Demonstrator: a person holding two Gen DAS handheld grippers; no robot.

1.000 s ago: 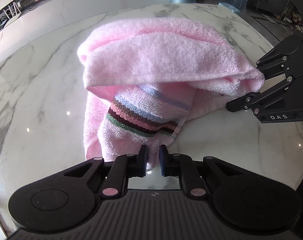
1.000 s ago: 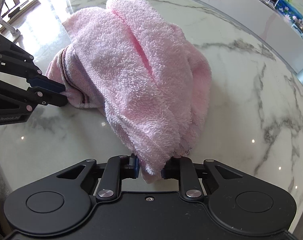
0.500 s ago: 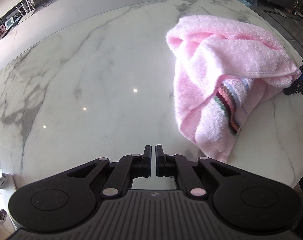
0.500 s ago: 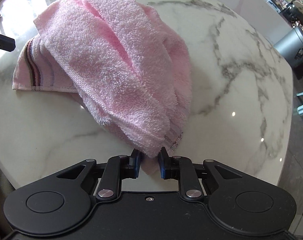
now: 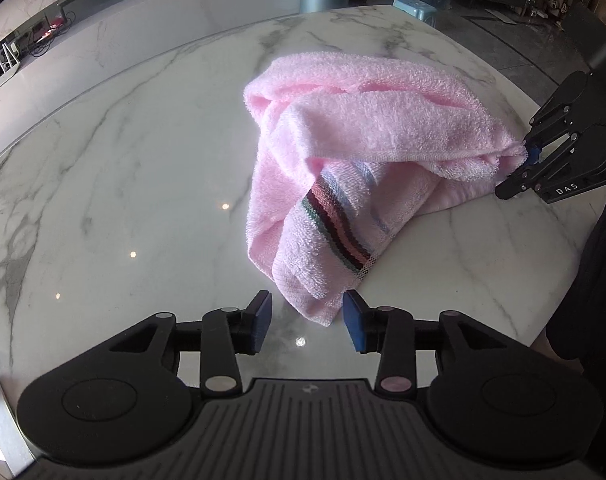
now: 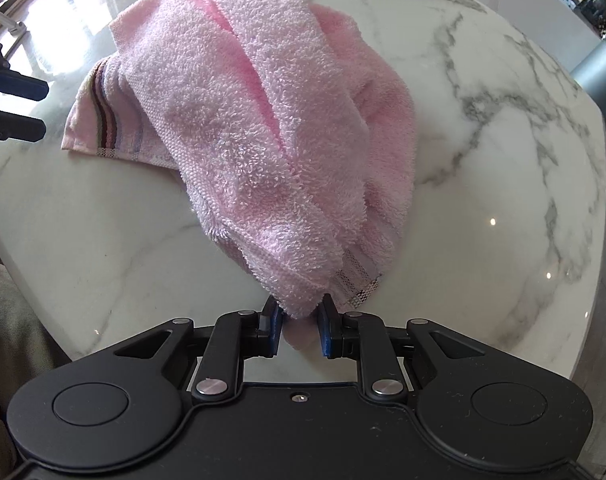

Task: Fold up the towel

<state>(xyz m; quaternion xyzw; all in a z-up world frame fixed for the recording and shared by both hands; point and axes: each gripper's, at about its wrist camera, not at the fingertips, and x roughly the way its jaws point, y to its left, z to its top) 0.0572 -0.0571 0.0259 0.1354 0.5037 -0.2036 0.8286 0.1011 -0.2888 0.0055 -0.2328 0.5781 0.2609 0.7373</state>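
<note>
Towel (image 5: 355, 152) — pink, striped end, bunched on marble bench (image 5: 123, 184). Right tool (image 6: 299, 328) clamped on one corner; left tool (image 5: 305, 320) opening, striped corner between its pads, unpinched.

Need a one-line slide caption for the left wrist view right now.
Left gripper opening around the striped corner of the pink towel on the marble table; right gripper pinches the far corner.

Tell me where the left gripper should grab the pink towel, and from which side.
Grip the striped corner of the pink towel, coming down from above. It pokes out flat on the table, already between the opening left gripper, pads not touching.
</note>
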